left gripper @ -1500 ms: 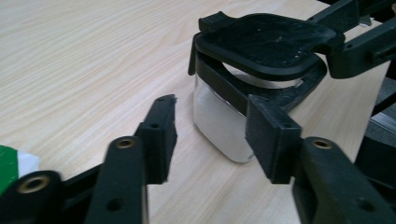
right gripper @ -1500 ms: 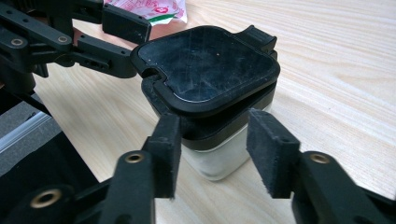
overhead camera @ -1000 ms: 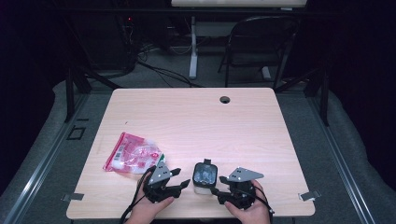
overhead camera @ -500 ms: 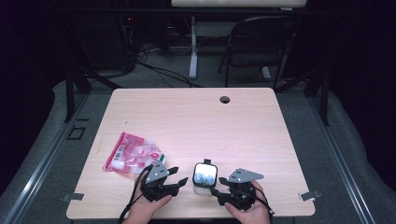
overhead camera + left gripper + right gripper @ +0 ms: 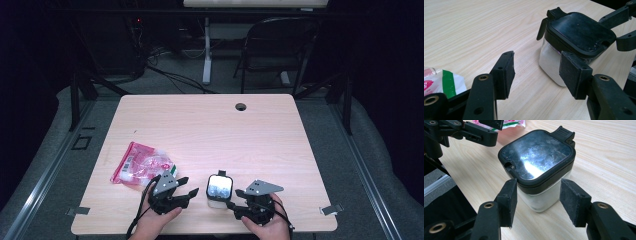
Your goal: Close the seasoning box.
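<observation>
Jar (image 5: 219, 190) btwn left gripper (image 5: 186, 192) & right gripper (image 5: 235, 200), both fingers apart; pink bag (image 5: 142, 163) just left.

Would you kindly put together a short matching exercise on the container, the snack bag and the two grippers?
Things:
1. container
2. snack bag
3. left gripper
4. right gripper

Descriptions:
a. pink and white packet lying flat
b. open, jaws on either side of the container
c. black lid, clear walls
d. open, beside the container

Pairs: 1-c, 2-a, 3-d, 4-b
</observation>
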{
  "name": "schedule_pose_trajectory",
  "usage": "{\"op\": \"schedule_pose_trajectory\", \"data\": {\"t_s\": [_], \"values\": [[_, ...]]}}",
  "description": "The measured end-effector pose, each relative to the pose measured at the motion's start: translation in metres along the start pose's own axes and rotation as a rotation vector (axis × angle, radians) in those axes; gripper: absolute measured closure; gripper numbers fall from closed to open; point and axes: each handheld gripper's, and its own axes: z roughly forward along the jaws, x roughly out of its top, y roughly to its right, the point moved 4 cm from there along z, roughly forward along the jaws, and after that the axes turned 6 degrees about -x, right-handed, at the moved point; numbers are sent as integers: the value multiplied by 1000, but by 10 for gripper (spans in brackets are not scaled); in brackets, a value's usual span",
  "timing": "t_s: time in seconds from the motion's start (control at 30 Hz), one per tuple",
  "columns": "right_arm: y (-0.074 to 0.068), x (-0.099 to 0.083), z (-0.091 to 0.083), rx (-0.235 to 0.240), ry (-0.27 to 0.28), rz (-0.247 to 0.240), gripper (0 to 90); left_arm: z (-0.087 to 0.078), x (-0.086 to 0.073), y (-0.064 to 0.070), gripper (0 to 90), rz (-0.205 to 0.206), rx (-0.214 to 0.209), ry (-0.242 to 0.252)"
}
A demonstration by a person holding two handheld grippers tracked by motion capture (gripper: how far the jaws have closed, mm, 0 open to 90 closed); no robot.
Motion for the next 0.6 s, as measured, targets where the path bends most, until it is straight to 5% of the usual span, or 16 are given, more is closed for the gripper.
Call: {"op": "schedule_pose_trajectory", "data": {"t_s": [0.6], "values": [[10, 3, -9, -11, 27, 35, 478, -6, 0, -11, 458, -11, 27, 13]]}}
